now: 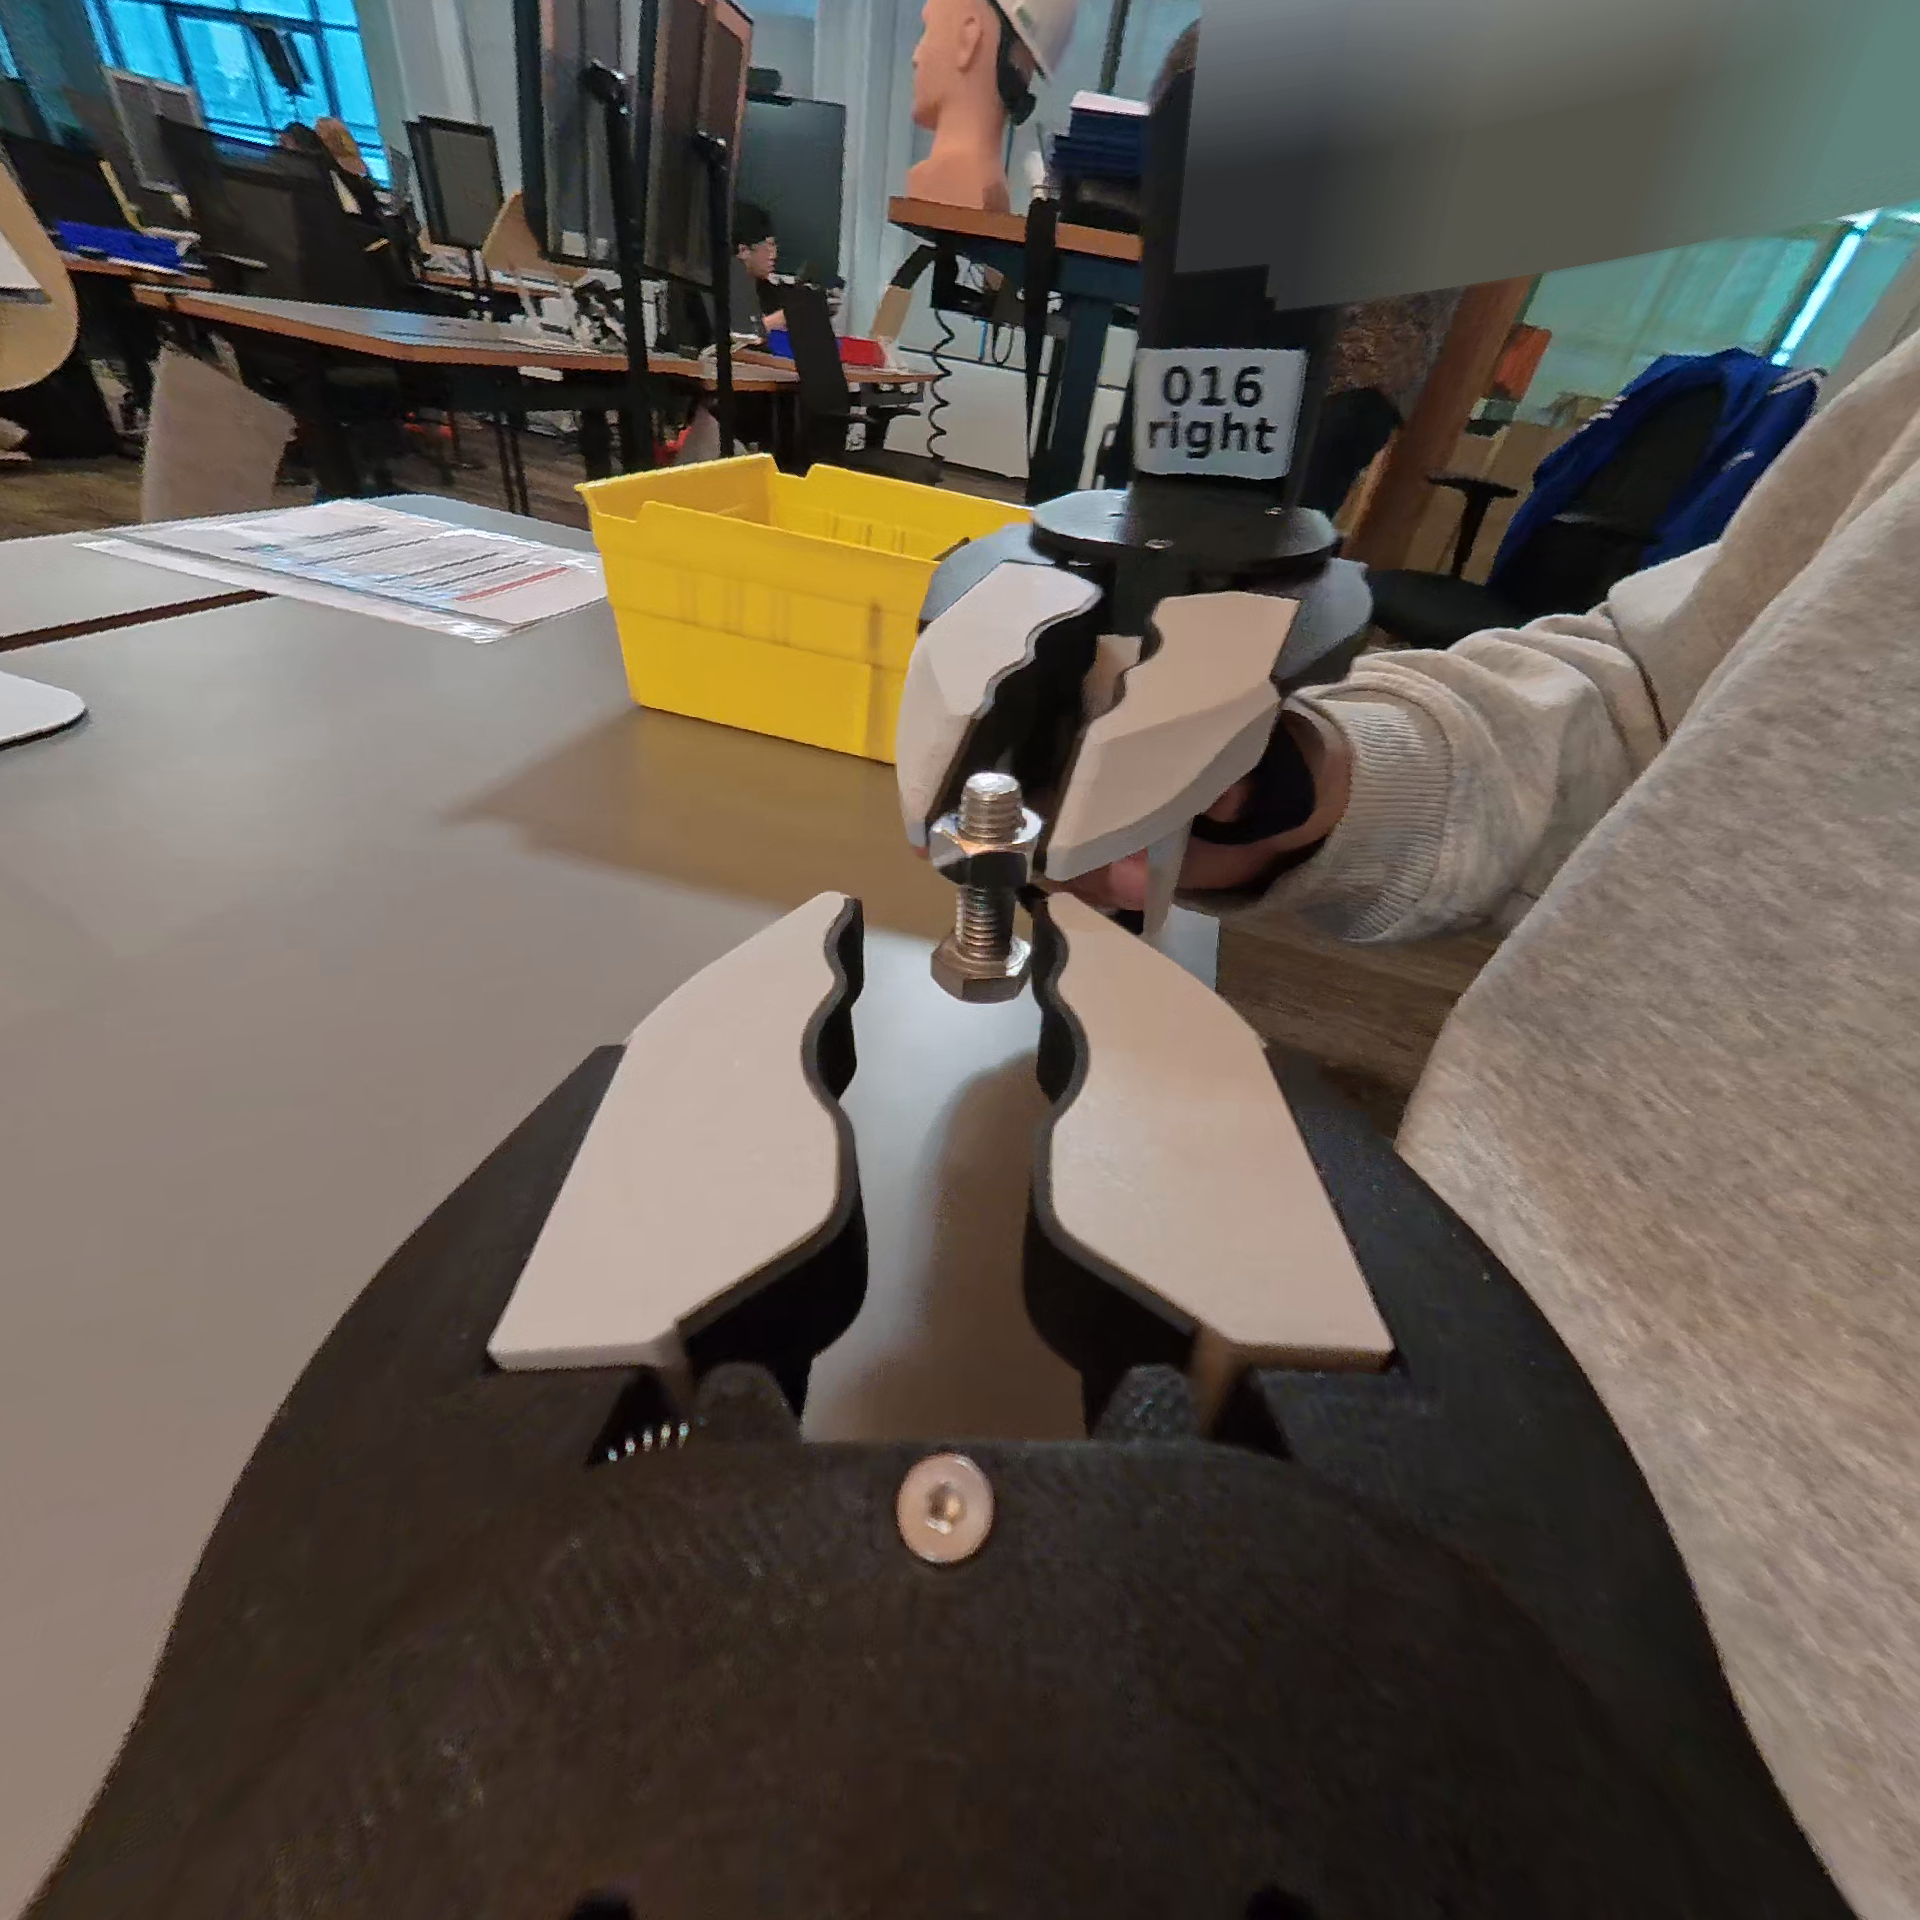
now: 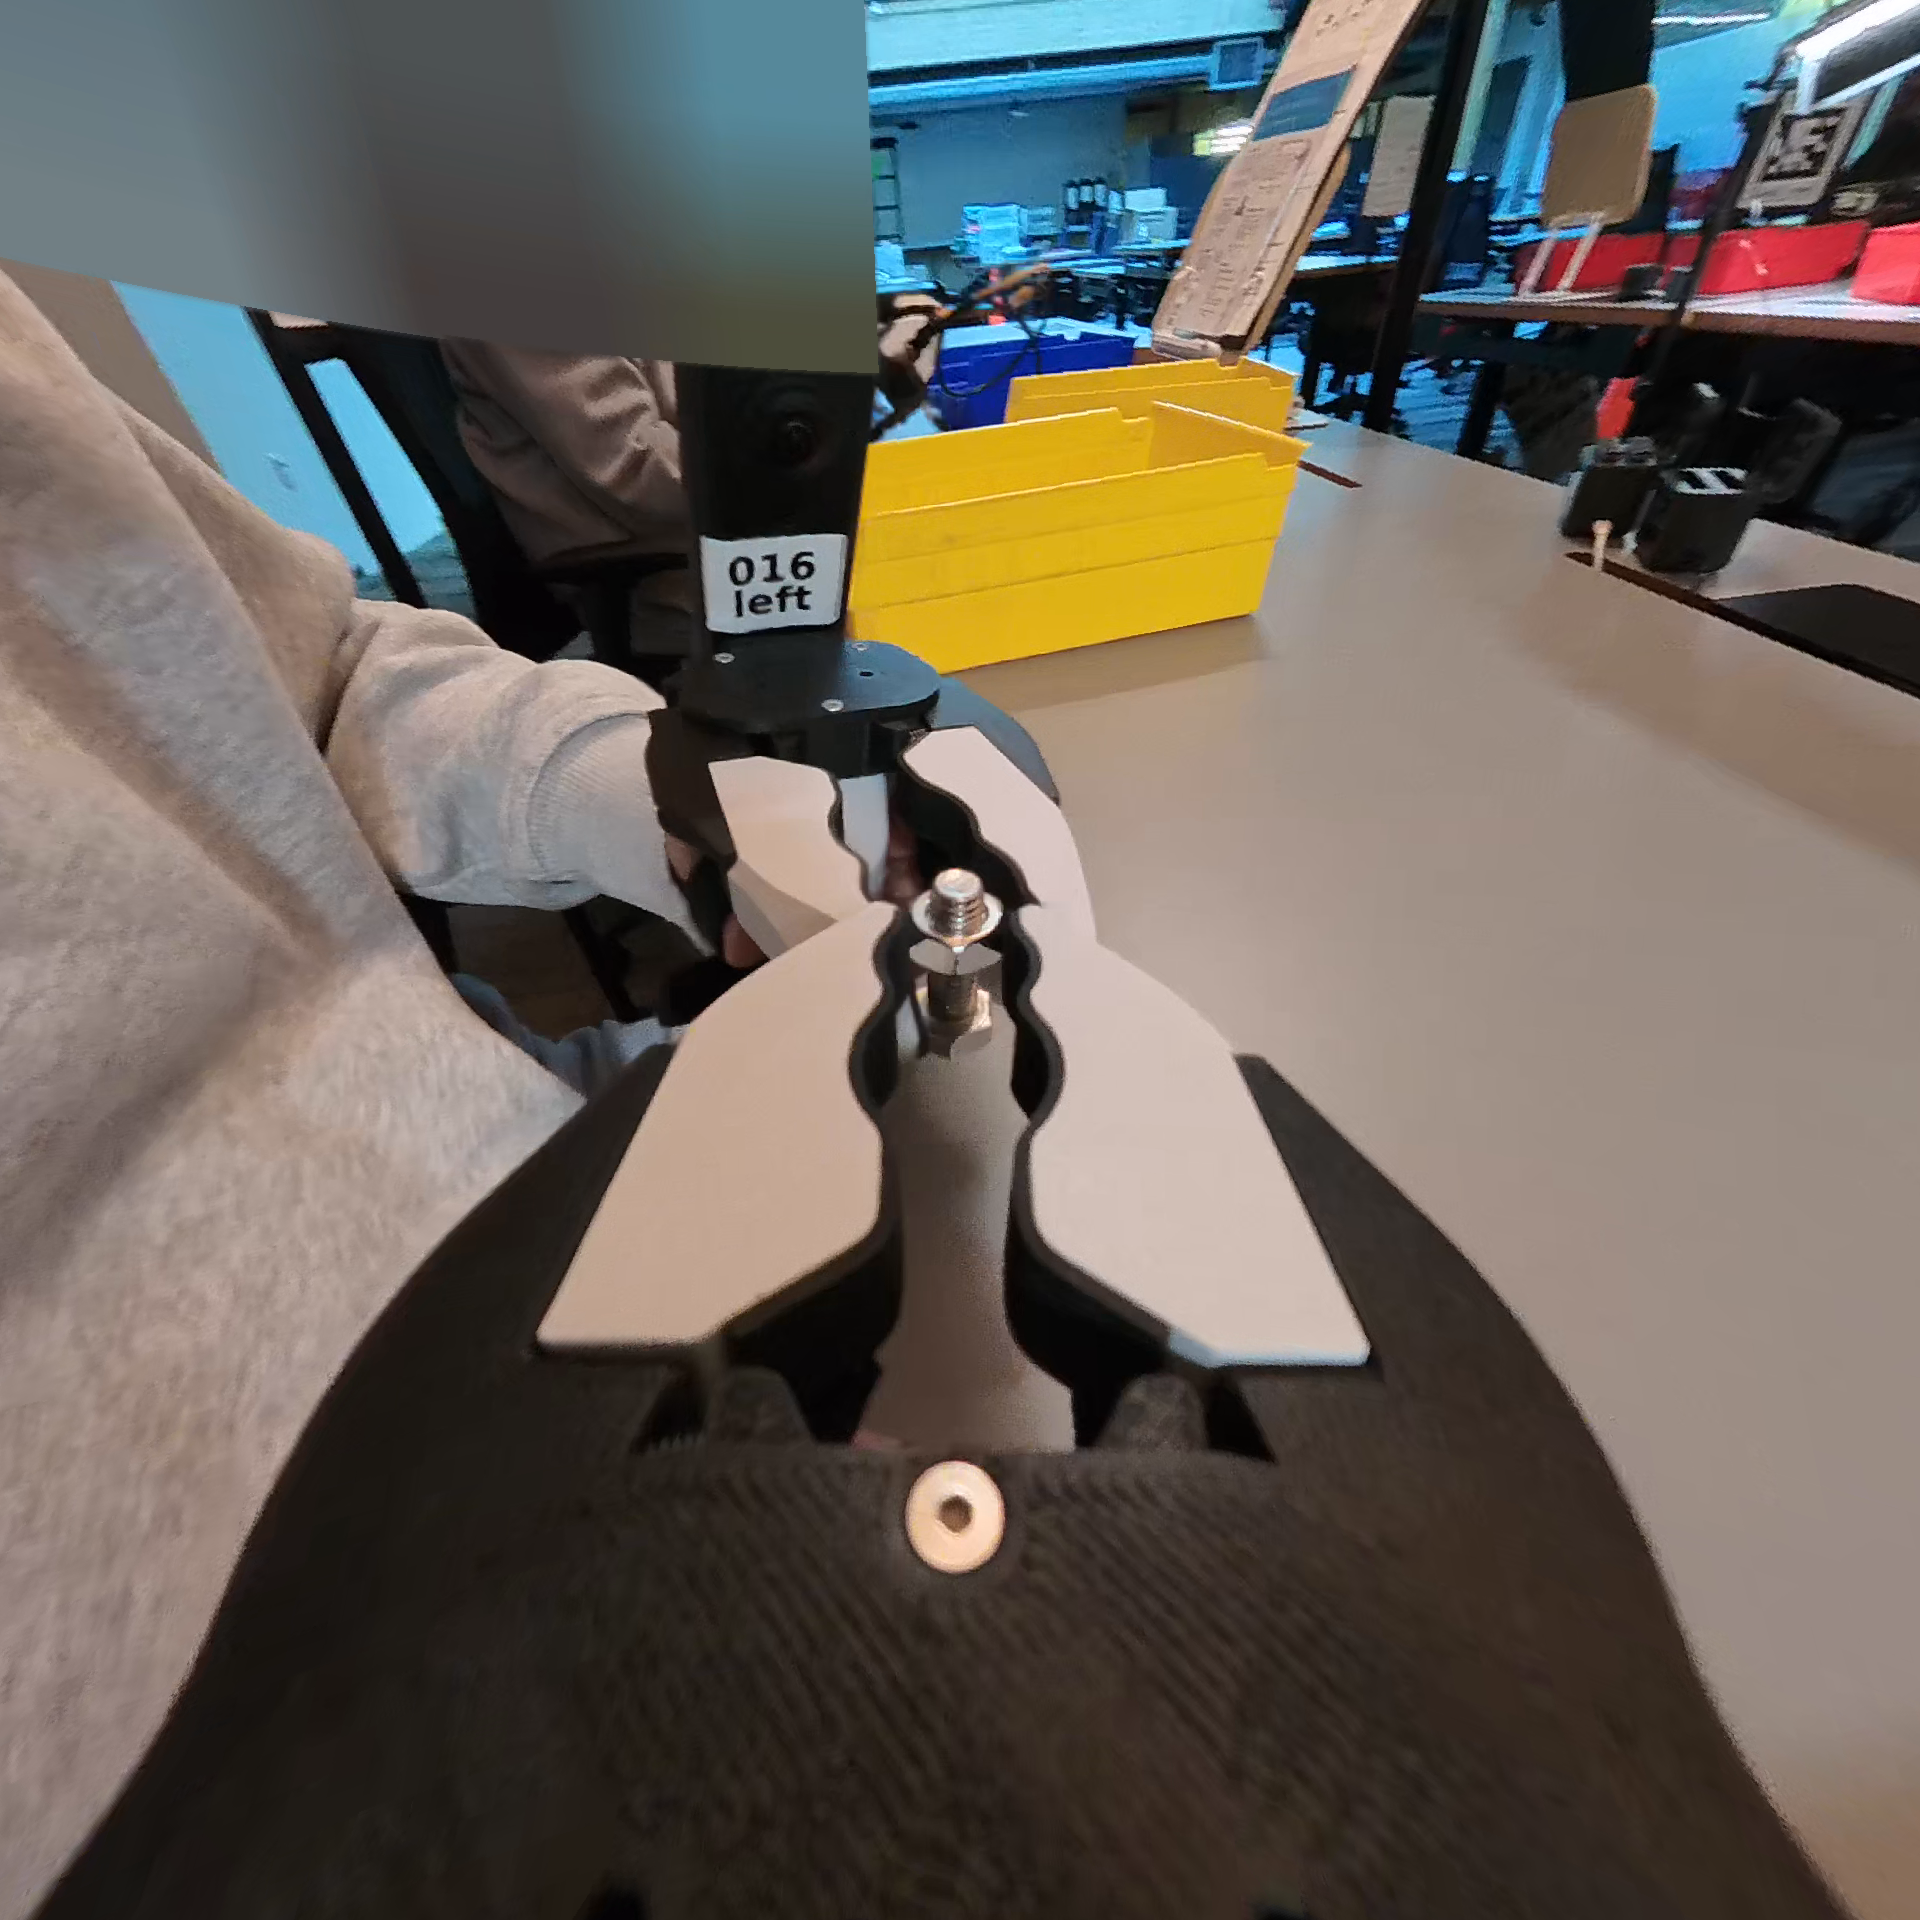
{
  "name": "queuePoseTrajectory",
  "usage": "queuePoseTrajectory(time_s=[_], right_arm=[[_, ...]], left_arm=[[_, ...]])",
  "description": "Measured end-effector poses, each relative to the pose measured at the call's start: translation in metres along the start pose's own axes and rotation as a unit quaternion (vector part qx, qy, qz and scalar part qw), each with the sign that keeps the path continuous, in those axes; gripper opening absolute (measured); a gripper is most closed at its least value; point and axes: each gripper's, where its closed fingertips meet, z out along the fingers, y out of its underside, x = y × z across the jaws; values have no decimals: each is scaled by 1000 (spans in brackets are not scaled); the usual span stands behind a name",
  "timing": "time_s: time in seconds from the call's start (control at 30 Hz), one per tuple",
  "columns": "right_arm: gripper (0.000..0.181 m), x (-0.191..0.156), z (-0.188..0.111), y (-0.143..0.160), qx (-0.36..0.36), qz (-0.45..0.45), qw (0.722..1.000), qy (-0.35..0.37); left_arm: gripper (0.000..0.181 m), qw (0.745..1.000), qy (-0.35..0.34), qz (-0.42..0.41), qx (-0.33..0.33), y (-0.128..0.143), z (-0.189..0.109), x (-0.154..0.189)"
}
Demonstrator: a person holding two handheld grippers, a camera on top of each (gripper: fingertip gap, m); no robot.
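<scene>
A steel bolt (image 1: 982, 914) stands upright with its hex head down, and a hex nut (image 1: 982, 840) sits partway up its thread. My right gripper (image 1: 985, 857) reaches in from above right and is shut on the nut. In the right wrist view the nut (image 2: 954, 925) sits between the tips of my right gripper (image 2: 954, 930). My left gripper (image 1: 945, 920) is open. The bolt's head (image 1: 982, 971) lies between its tips, close beside the right finger (image 1: 1143, 1091). The left gripper's fingers (image 2: 1023, 831) show behind the bolt.
A yellow bin (image 1: 769, 623) stands on the grey table (image 1: 312, 883) behind the bolt, and it also shows in the right wrist view (image 2: 1070, 540). A sleeved paper sheet (image 1: 364, 561) lies far left. Black holders (image 2: 1662, 509) stand far right. The person's grey sleeves (image 1: 1662, 935) flank both grippers. Only a small space, under 4 cm, lies between the two pairs of fingers.
</scene>
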Motion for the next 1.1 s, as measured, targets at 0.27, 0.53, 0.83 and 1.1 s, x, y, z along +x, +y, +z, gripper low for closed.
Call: queuePoseTrajectory(time_s=[0.27,0.53,0.83,1.1], right_arm=[[17,3,-12,-11,59,67,994,-60],[17,-9,-5,-5,42,49,994,-89],[17,-15,-5,-6,39,29,994,-94],[17,-19,-4,-6,38,20,994,-98]], left_arm=[[37,999,35,30,-21,5,3,17],[35,998,64,-13,-21,6,1,18],[23,996,86,-16,-17,5,1,24],[17,995,99,-13,-15,5,1,29]])
